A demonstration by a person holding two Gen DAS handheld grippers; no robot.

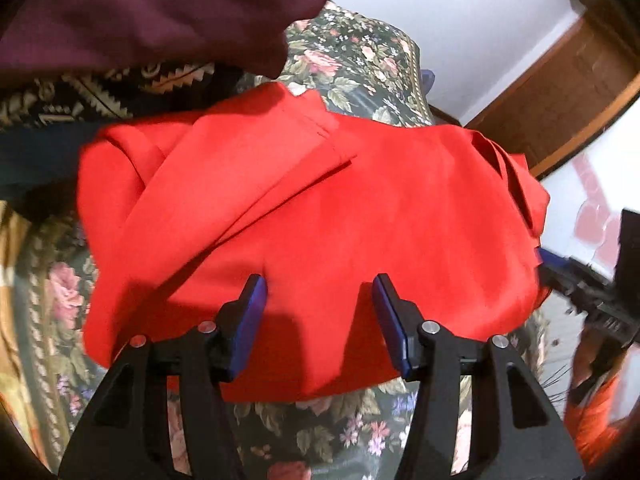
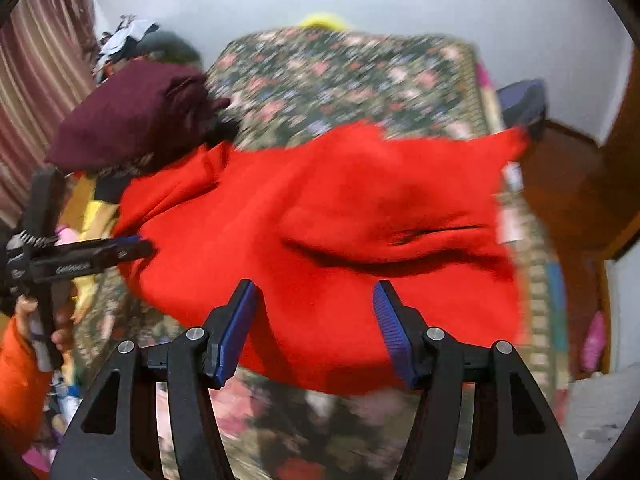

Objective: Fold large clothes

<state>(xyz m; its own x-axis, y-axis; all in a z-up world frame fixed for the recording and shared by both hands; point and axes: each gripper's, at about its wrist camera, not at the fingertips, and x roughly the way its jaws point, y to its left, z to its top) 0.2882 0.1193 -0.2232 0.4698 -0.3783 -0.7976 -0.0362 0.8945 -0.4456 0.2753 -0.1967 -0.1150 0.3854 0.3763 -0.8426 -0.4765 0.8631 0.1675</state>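
Landmark: the red garment (image 1: 312, 216), lying in a loose, part-folded heap on the floral bedspread (image 1: 352, 60).
Garment state: several layers overlap, with a hemmed edge crossing its far-left part and soft ridges on the side away from that; it is bunched, not flat.
Left gripper (image 1: 320, 312): poised over the near edge of the red garment, jaws wide apart, nothing between the blue pads; whether the tips touch the cloth I cannot tell.
Right gripper (image 2: 314, 320): likewise at the garment's near edge, jaws spread wide and empty; its view is blurred by motion.
Neighbours: a maroon cloth bundle (image 2: 132, 116) sits just beside the red garment's far-left corner, resting on a dark patterned fabric (image 1: 100, 92).
Step in hand: judging by the empty jaws and the half-made folds, this looks like a pause between folds, both tools lining up for a fresh grip.
Next move calls for: each gripper closing on a clean edge or corner of the red garment, well apart from the other, taking one layer set rather than a random bunch, then carrying it over evenly.
Risk: pinching the bedspread along with the cloth.
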